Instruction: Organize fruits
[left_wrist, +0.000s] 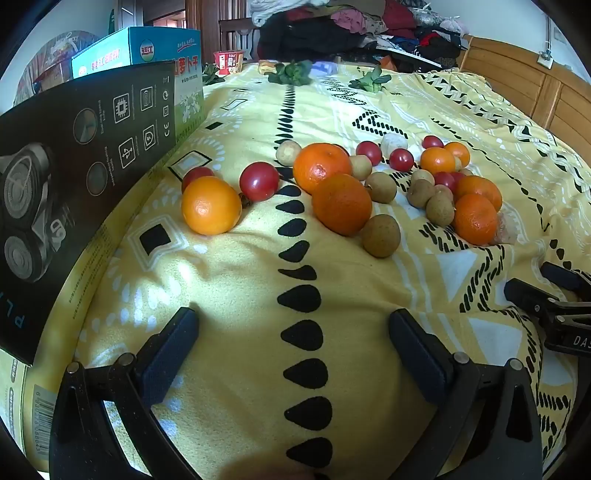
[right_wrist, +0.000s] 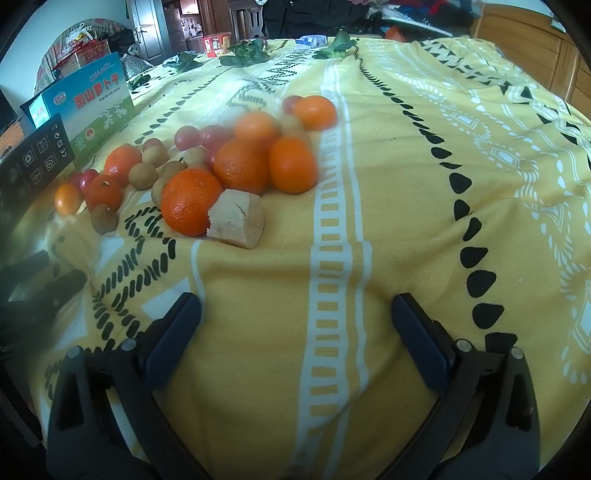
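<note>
Mixed fruit lies loose on a yellow patterned blanket (left_wrist: 236, 280): several oranges such as one (left_wrist: 210, 205) at the left and one (right_wrist: 190, 201) in the right wrist view, red cherry tomatoes (left_wrist: 259, 181) and brown longans (left_wrist: 380, 235). A pale beige chunk (right_wrist: 237, 218) rests against an orange. My left gripper (left_wrist: 293, 325) hovers open over bare blanket, short of the fruit, with nothing between its fingers. My right gripper (right_wrist: 295, 310) is also open and empty, to the right of the pile. Part of the other gripper (left_wrist: 554, 306) shows at the right edge of the left wrist view.
A black product box (left_wrist: 74, 177) leans at the left, with a blue-green carton (left_wrist: 147, 55) behind it. Leafy greens (left_wrist: 291, 72) and a red cup (left_wrist: 229, 61) sit at the far edge. Clothes pile beyond. A wooden headboard (left_wrist: 524, 85) bounds the right.
</note>
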